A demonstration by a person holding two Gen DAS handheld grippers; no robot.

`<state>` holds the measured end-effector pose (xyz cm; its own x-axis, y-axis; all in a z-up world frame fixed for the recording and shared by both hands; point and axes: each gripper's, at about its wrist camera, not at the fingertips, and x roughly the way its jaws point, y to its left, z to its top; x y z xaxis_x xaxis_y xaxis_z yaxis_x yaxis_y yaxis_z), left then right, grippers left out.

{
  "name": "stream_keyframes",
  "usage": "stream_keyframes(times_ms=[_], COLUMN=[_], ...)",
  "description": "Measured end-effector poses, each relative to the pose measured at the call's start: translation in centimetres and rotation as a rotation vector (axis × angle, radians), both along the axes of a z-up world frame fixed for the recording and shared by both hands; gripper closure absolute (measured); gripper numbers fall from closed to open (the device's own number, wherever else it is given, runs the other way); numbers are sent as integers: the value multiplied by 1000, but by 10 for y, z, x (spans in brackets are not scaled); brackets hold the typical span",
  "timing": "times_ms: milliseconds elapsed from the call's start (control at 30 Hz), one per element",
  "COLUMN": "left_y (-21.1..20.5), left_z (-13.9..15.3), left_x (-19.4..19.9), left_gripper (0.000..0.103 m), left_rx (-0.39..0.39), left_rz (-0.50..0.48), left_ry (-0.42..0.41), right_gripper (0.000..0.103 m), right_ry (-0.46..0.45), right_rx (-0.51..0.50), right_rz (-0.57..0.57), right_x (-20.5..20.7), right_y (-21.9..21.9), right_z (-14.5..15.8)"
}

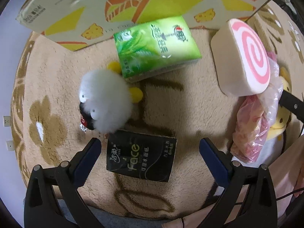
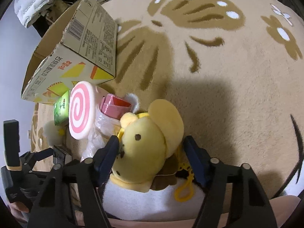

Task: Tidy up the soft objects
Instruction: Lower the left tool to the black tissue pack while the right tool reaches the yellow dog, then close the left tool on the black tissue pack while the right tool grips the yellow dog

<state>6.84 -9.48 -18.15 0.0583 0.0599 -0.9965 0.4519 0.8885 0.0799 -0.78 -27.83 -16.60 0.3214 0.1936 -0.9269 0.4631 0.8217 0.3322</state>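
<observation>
In the left wrist view my left gripper (image 1: 150, 148) is open, its jaws on either side of a black tissue pack (image 1: 141, 155) on the beige rug. A white fluffy toy (image 1: 105, 102), a green tissue pack (image 1: 155, 47) and a pink swirl cushion (image 1: 245, 58) lie beyond it. In the right wrist view my right gripper (image 2: 152, 144) stands around a yellow plush toy (image 2: 148, 142); its left finger touches the plush face, the right finger stands beside it. The swirl cushion (image 2: 80, 110) and a plastic bag with pink things (image 2: 112, 112) lie to its left.
An open cardboard box (image 2: 76, 57) with yellow cheese prints lies on its side at the back; it also shows in the left wrist view (image 1: 133, 5). The beige rug (image 2: 228, 76) with brown patterns stretches to the right. The left gripper's body (image 2: 24, 163) shows at lower left.
</observation>
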Motion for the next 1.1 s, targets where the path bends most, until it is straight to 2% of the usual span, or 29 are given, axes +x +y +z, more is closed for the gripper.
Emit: stream_keyframes(times_ms=[167,267,367,400,600,733,867,900,1100], left_y=[-3,-6,-6,0,6,2,7,8,19], left_z=[-12,-14,-12,-9,-4,13,31,38,85], left_x=[1,3,5,3,2,-5,-8,-18,-23], left_gripper=[9,15,28,35,38,38,38,38,38], left_rx=[2,15,7,4,-17,-12,-40,-48,-99], left_rz=[0,-4,-5,-4,-12,-20,-2,1,23], left_ry=[48,47,40,36,3,-63,-123,-142,-302], right_gripper=[38,39,40,41,48,48,48,48,48], right_ry=[-12,-18,-25,-28,-71,-107,-165,-176,-249], right_rx=[-15,-22,-36,-46,-103,-121,-133,-136,-167], right_rz=[18,21,29,31,50,37,38,39,60], right_x=[0,0,2,2,3,2,0,-1,-10], right_y=[4,7,12,14,22,21,24,24,20], right_z=[0,1,4,5,23,30,41,43,59])
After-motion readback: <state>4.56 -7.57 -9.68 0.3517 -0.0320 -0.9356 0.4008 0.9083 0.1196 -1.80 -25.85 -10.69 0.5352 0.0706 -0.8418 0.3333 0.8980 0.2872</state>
